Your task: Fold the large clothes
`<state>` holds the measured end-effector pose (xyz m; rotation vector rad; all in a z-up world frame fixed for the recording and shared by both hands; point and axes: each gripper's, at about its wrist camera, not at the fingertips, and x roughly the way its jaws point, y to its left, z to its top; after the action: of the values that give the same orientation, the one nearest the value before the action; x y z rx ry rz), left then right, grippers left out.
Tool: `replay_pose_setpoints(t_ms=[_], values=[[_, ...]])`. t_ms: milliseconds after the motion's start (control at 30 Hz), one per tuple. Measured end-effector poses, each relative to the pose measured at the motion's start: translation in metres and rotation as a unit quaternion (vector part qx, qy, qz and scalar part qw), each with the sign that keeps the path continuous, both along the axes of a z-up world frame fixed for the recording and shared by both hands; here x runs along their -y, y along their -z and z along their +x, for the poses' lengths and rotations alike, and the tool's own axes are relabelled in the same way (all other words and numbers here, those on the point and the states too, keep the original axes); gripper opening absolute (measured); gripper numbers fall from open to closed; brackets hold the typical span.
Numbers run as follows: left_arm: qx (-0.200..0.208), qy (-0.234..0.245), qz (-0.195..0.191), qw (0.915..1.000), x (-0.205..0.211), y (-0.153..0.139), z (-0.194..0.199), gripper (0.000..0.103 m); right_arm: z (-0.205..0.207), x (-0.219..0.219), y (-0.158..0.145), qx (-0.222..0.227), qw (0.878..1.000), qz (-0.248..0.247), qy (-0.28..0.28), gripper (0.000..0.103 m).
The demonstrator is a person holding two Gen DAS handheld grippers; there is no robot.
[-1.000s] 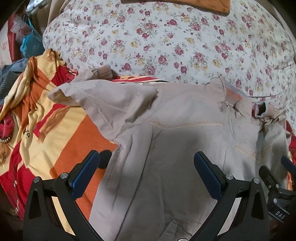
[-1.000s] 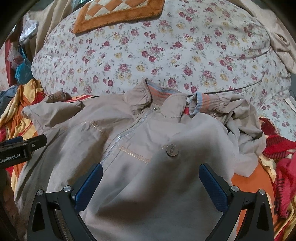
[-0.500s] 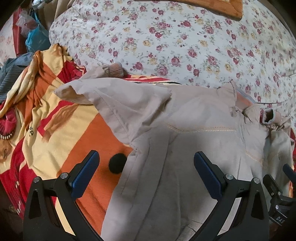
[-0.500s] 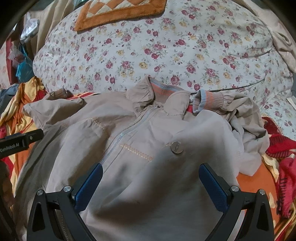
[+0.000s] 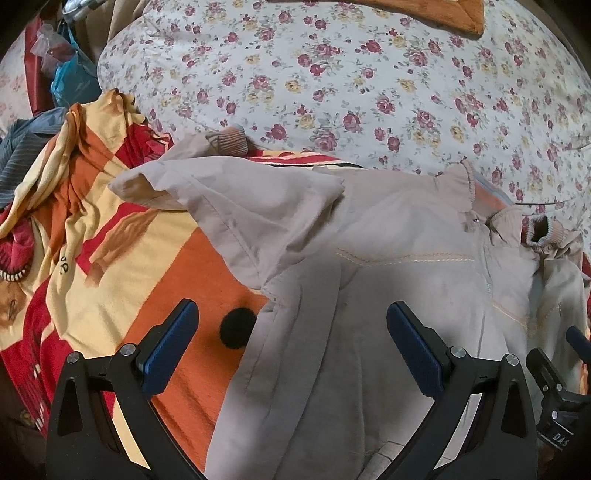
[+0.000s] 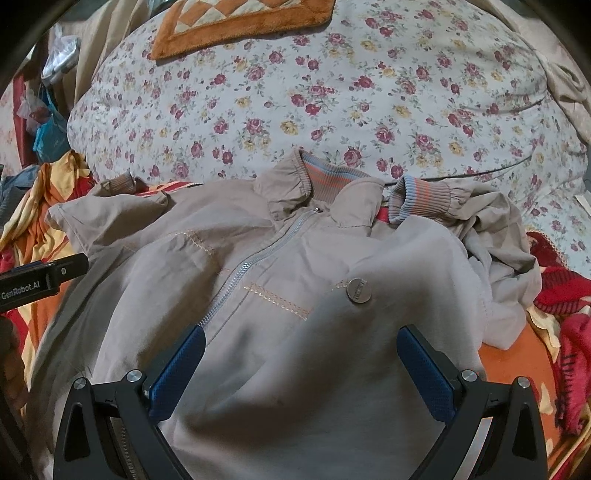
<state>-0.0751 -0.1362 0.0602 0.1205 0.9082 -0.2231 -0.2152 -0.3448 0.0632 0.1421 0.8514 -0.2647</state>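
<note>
Jacket (image 6: 280, 332) lies zipped and face-up on the striped blanket (image 5: 184, 280), left gripper (image 5: 291, 347) and right gripper (image 6: 301, 373) both spread wide and holding nothing, so pinch each sleeve (image 5: 236, 210) near the cuff and fold inward, smoothly.

Floral quilt (image 6: 332, 92) covered the bed at the back. Orange checked mat (image 6: 236, 26) lay on top of it. Striped orange-yellow-red blanket (image 5: 110, 266) spread in front, with a black spot (image 5: 237, 328). Blue bag (image 5: 70, 79) sat far left. Red knit cloth (image 6: 565, 291) bunched at the right.
</note>
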Motion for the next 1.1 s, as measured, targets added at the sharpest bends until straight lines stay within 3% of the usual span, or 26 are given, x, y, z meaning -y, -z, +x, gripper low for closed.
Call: replay_pose_setpoints(t_ms=[267,433,633,767,967,1033,1067,1100], values=[[-0.001,-0.005,-0.002,1.0,-0.008,-0.004,0.01,0.102,0.0,-0.002,0.002,-0.003,1.0,0.001,-0.002,0.103],[0.006,-0.029,-0.011,0.9995,-0.031,-0.026,0.048,0.102,0.0,-0.003,0.002,-0.005,1.0,0.006,-0.006,0.103],[0.02,-0.057,0.06,0.9963,-0.06,-0.04,0.123,0.102,0.0,-0.008,0.003,-0.008,1.0,0.01,-0.016,0.103],[-0.004,-0.05,0.114,0.9922,-0.07,-0.031,0.171,0.102,0.002,-0.009,0.008,-0.014,1.0,0.015,-0.022,0.103],[-0.045,-0.038,0.13,0.9898,-0.065,0.001,0.222,0.102,0.005,-0.01,0.017,-0.025,0.999,0.02,-0.027,0.103],[-0.051,-0.023,0.155,0.9864,-0.056,0.015,0.232,0.095,0.006,-0.009,0.019,-0.026,0.999,0.023,-0.028,0.103],[-0.051,-0.02,0.166,0.9846,-0.053,0.021,0.236,0.08,0.006,-0.008,0.02,-0.026,0.999,0.025,-0.028,0.103],[-0.055,-0.017,0.172,0.9834,-0.052,0.027,0.24,0.059,0.007,-0.007,0.021,-0.026,0.999,0.027,-0.028,0.103]])
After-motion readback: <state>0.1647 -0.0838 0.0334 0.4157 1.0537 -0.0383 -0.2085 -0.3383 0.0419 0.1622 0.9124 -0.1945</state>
